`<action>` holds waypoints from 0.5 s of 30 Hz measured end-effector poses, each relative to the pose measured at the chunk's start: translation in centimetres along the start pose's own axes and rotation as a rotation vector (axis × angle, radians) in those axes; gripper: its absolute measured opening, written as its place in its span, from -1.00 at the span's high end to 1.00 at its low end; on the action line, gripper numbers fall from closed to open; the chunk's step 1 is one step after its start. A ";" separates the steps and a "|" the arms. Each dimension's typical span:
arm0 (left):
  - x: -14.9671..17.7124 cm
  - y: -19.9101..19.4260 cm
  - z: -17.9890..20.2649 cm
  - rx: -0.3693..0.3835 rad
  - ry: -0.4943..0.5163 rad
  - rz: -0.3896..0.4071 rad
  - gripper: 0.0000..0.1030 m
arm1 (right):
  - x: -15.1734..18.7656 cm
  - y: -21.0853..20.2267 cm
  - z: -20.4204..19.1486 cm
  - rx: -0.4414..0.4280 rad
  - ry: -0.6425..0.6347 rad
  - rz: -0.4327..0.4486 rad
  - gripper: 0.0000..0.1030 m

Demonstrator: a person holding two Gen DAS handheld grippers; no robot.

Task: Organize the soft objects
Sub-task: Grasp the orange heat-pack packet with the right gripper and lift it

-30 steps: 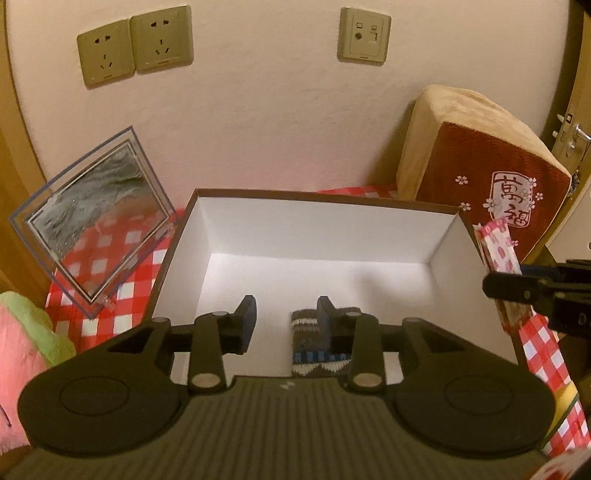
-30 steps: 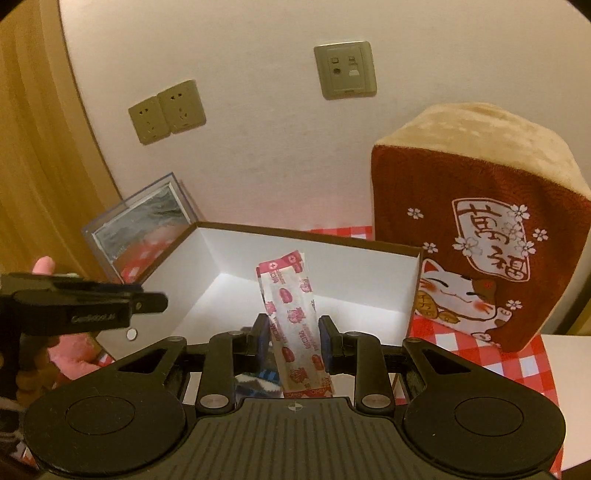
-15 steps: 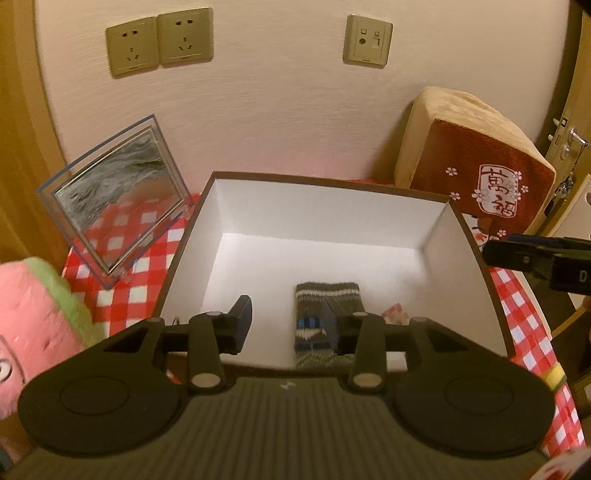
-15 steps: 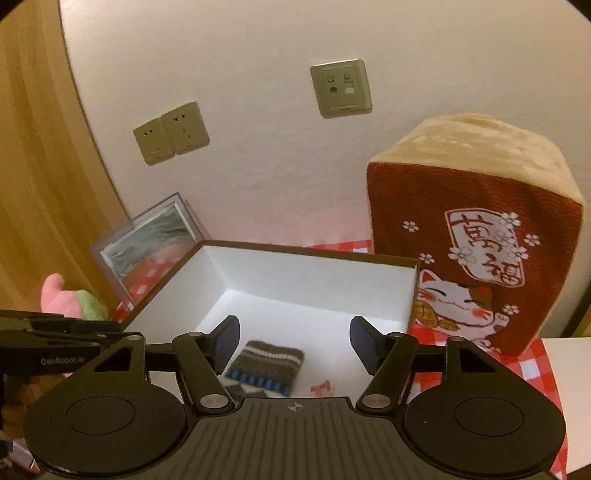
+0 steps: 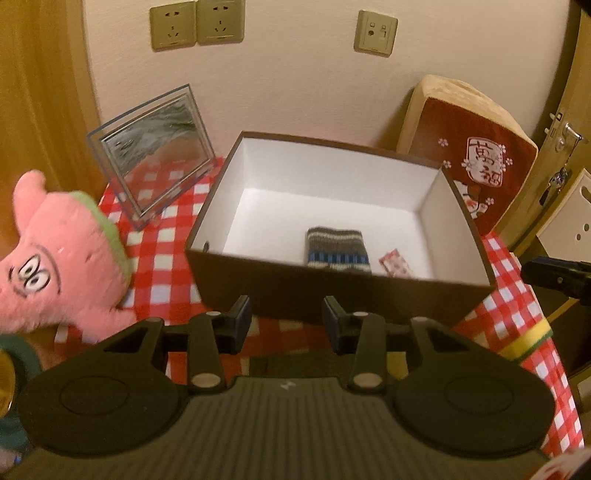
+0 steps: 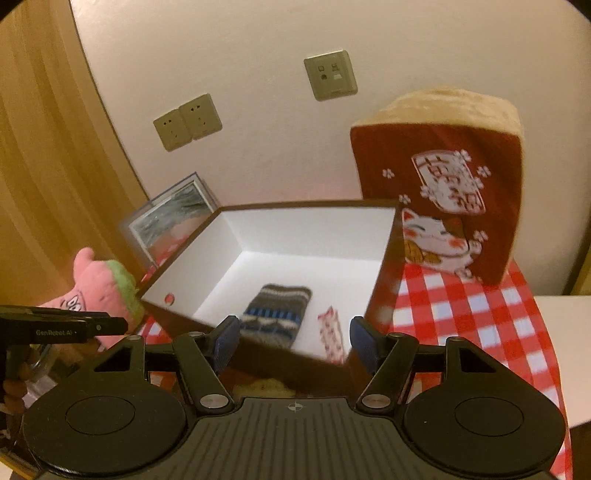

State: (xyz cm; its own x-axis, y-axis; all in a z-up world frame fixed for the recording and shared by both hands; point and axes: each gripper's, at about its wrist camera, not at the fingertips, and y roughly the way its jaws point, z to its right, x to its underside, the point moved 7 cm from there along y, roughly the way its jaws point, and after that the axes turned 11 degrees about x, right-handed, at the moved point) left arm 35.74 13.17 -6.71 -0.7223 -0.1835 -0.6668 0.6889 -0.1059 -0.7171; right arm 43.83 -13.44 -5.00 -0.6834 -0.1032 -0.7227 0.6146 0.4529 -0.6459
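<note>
Inside the box (image 5: 332, 291), near its front wall, lies the knitted sock (image 5: 337, 249), flat on the white floor, and just to its right sits the little red-and-white packet (image 5: 396, 261), close to the sock but not touching it. From the right wrist view the same pair shows up: sock (image 6: 277, 314) to the left, packet (image 6: 331, 335) to the right, both tucked behind the box's front wall (image 6: 258, 354). Left gripper (image 5: 286, 320) hangs in front of the box, outside it, its tongs spread apart with nothing between them but checked cloth (image 5: 155, 254). Right gripper (image 6: 293, 339) hovers at the box's front right corner, tongs spread wide too, and nothing pinched. Left of the box, the pink plush (image 5: 55, 266) sprawls on the cloth, its face turned toward the left wrist camera; in the right wrist view the plush (image 6: 105, 284) sits beyond the left gripper's dark finger. Behind the box on its left a clear frame (image 5: 151, 151) leans tilted near the wall. Behind the box on its right stands the red cushion (image 6: 439, 192) with the lucky cat, upright and just beside the box's back corner. Sockets (image 5: 196, 24) sit on the wall above the box.
</note>
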 end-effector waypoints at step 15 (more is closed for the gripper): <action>8.9 -2.4 0.9 0.008 -0.036 -0.105 0.24 | 8.2 -2.3 -1.3 -0.060 0.018 -0.142 -0.28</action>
State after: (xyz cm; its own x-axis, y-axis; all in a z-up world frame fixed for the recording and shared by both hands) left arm 27.73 10.86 -10.74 -0.7881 -0.2057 -0.5801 0.6099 -0.1346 -0.7809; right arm 36.35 -14.13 -9.11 -0.7691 -0.1549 -0.6200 0.4867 0.4868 -0.7253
